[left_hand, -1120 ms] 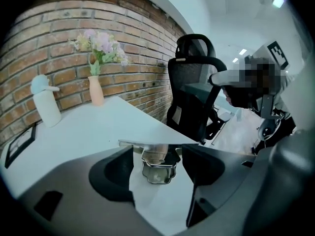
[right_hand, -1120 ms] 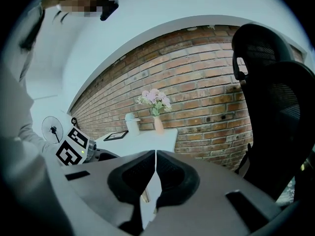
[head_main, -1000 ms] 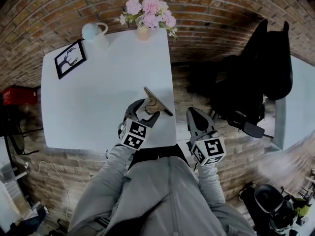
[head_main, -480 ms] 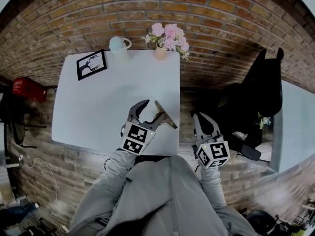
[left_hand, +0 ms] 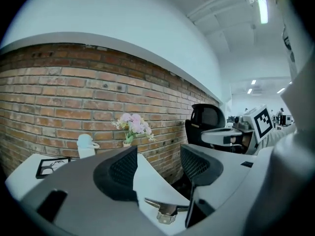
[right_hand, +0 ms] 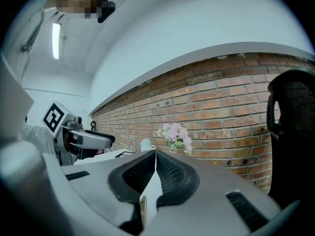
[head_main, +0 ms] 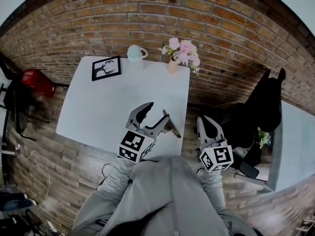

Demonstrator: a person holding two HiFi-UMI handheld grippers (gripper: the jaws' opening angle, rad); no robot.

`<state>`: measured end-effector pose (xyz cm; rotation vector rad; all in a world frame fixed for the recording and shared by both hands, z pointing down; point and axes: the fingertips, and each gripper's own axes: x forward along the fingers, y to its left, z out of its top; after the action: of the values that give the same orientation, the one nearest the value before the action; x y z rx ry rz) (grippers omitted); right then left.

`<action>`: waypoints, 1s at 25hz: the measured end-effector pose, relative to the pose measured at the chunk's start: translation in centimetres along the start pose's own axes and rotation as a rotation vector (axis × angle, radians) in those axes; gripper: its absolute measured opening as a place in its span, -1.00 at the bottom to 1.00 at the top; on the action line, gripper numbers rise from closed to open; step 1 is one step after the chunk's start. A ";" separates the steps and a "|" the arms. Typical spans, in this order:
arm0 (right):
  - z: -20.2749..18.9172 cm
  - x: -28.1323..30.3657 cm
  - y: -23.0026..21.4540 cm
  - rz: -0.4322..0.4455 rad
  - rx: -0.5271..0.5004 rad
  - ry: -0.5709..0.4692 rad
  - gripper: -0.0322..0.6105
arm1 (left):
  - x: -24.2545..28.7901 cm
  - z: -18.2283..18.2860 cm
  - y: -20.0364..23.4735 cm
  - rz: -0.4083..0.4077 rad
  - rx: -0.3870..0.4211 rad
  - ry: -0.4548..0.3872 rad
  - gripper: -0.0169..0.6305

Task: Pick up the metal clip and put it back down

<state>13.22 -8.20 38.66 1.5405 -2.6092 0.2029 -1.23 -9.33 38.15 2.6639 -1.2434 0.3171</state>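
Both grippers higher than before. Left gripper (head_main: 156, 110) jaws wide, just closed slightly, nothing between. Metal clip (head_main: 173, 128) lies at worktop's (head_main: 98, 107) right edge, 4 o'clock. Right gripper (head_main: 202, 120) jaws together, past edge. Bare worktop toward 10 o'clock.

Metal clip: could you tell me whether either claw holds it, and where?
Neither: the metal clip lies on the table below the open left claw; the right claw is shut, empty.

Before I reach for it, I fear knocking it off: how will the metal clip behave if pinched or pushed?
The metal clip looks rigid and shiny, so it is probably stiff and somewhat slippery in a grip. It seems small and thin, likely light, so a nudge may slide it. Lying near the table edge, it could fall off.
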 end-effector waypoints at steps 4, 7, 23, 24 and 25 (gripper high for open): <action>0.9 -0.1 0.2 0.016 -0.019 -0.014 -0.82 | -1.6 0.9 -0.1 0.027 0.006 -0.049 -0.30; 1.4 -0.3 0.4 0.023 -0.037 -0.020 -0.82 | -2.3 0.9 0.0 0.055 0.002 -0.058 -0.61; 0.9 -1.9 -0.9 -0.043 -0.052 0.001 -0.83 | -1.9 -0.1 0.1 0.042 -0.066 -0.035 -0.87; 0.8 -1.9 -0.9 -0.043 -0.052 0.003 -0.83 | -1.9 -0.2 0.0 0.039 -0.068 -0.032 -0.87; 0.7 -1.9 -0.8 -0.043 -0.052 0.006 -0.83 | -1.8 -0.3 0.0 0.037 -0.070 -0.030 -0.87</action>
<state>14.85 -7.05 37.71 1.5751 -2.5530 0.1344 -2.43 -7.96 37.98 2.5992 -1.2888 0.2360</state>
